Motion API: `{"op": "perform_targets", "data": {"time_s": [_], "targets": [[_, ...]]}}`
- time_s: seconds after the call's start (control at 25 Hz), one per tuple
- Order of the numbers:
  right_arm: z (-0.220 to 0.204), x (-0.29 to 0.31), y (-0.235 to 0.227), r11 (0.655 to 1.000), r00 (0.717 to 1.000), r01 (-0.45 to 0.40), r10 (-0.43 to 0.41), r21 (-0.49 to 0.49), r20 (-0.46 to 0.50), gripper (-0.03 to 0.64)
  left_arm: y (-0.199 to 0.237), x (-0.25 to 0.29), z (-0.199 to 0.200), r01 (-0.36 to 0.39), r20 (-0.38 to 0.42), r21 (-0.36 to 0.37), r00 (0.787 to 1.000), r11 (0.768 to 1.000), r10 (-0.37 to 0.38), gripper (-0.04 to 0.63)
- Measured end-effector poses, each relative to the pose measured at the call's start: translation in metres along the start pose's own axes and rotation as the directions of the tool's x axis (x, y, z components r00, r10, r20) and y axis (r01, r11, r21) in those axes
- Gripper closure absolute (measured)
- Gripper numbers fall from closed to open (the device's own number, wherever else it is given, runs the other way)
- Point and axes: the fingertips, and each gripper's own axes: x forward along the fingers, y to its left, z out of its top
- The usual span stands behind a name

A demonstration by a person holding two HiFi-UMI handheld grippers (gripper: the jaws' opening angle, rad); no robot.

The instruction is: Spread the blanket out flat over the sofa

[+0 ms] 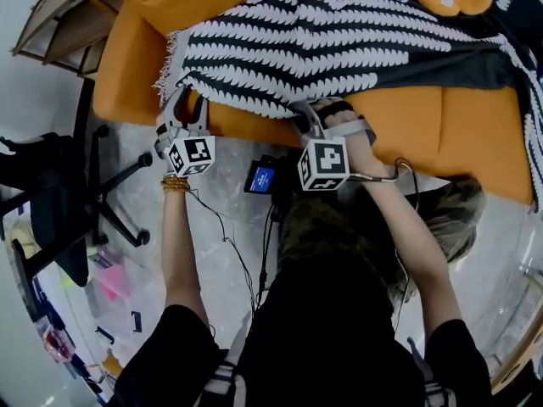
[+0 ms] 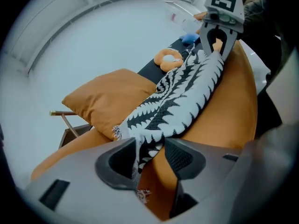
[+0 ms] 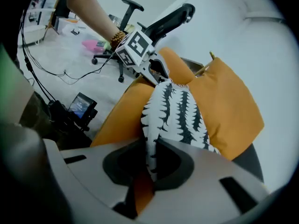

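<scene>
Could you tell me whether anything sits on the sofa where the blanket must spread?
Yes: an orange cushion sits at one end of the sofa beside the blanket, and a ring-shaped pillow lies farther along.

Black-white patterned blanket [image 1: 339,41] draped across orange sofa [image 1: 458,134].

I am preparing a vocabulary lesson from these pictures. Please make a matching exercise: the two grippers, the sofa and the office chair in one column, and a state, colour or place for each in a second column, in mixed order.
Things:
1. left gripper
2. right gripper
3. sofa
4. office chair

Descriptions:
A. orange, with the blanket lying on it
B. jaws shut on a fold of the blanket
C. black, on the floor beside the sofa's end
D. jaws apart, the blanket's edge hanging between them

Pairs: 1-D, 2-B, 3-A, 4-C.
</scene>
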Motion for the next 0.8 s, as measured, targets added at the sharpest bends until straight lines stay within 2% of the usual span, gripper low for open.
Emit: {"op": "perform_targets", "data": {"time_s": [0.08,0.16,0.2,0.28,0.32,0.4,0.44,0.48,0.52,0.6,0.64,0.8], "targets": [[0.002,-0.006,-0.007,1.0,0.999,0.023,-0.023,0.01,0.041,0.539,0.003,0.01,-0.003,-0.009,-0.006,0.012,1.0,1.0,0.009,0.432],[0.005,-0.015,-0.019,0.996,0.991,0.083,-0.085,0.03,0.099,0.464,0.008,0.014,-0.01,-0.017,-0.015,0.041,1.0,0.999,0.017,0.442],[0.005,-0.02,-0.026,0.991,0.984,0.131,-0.134,0.033,0.115,0.423,0.012,0.013,-0.01,-0.02,-0.009,0.057,1.0,0.998,0.021,0.433],[-0.004,-0.028,-0.037,0.98,0.974,0.196,-0.2,0.041,0.106,0.383,0.015,0.011,-0.003,-0.011,0.017,0.048,1.0,0.999,0.01,0.361],[-0.011,-0.027,-0.039,0.979,0.976,0.195,-0.199,0.052,0.089,0.364,0.013,0.012,-0.002,0.009,0.024,0.031,1.0,0.999,-0.009,0.332],[-0.023,-0.015,-0.035,0.988,0.989,0.133,-0.138,0.078,0.059,0.322,0.003,0.017,-0.005,0.062,0.016,-0.009,0.998,0.998,-0.062,0.34],[-0.026,-0.008,-0.032,0.992,0.994,0.09,-0.095,0.093,0.056,0.321,-0.001,0.02,-0.008,0.088,0.003,-0.05,0.996,0.995,-0.088,0.405],[-0.026,-0.001,-0.028,0.993,0.997,0.051,-0.057,0.11,0.06,0.35,-0.005,0.023,-0.011,0.108,-0.013,-0.105,0.994,0.989,-0.11,0.467],[-0.025,0.004,-0.025,0.992,0.997,0.019,-0.028,0.126,0.066,0.409,-0.006,0.026,-0.012,0.12,-0.03,-0.154,0.992,0.981,-0.126,0.533],[-0.025,0.008,-0.019,0.99,0.998,0.003,-0.012,0.141,0.061,0.551,-0.008,0.024,-0.013,0.127,-0.054,-0.182,0.989,0.975,-0.139,0.555],[-0.026,0.007,-0.015,0.99,0.998,0.024,-0.031,0.142,0.049,0.586,-0.01,0.019,-0.014,0.131,-0.061,-0.173,0.988,0.976,-0.144,0.555],[-0.032,-0.005,-0.002,0.978,0.995,0.093,-0.101,0.186,0.029,0.595,-0.027,-0.011,-0.022,0.148,-0.068,-0.117,0.985,0.982,-0.157,0.56]]}}
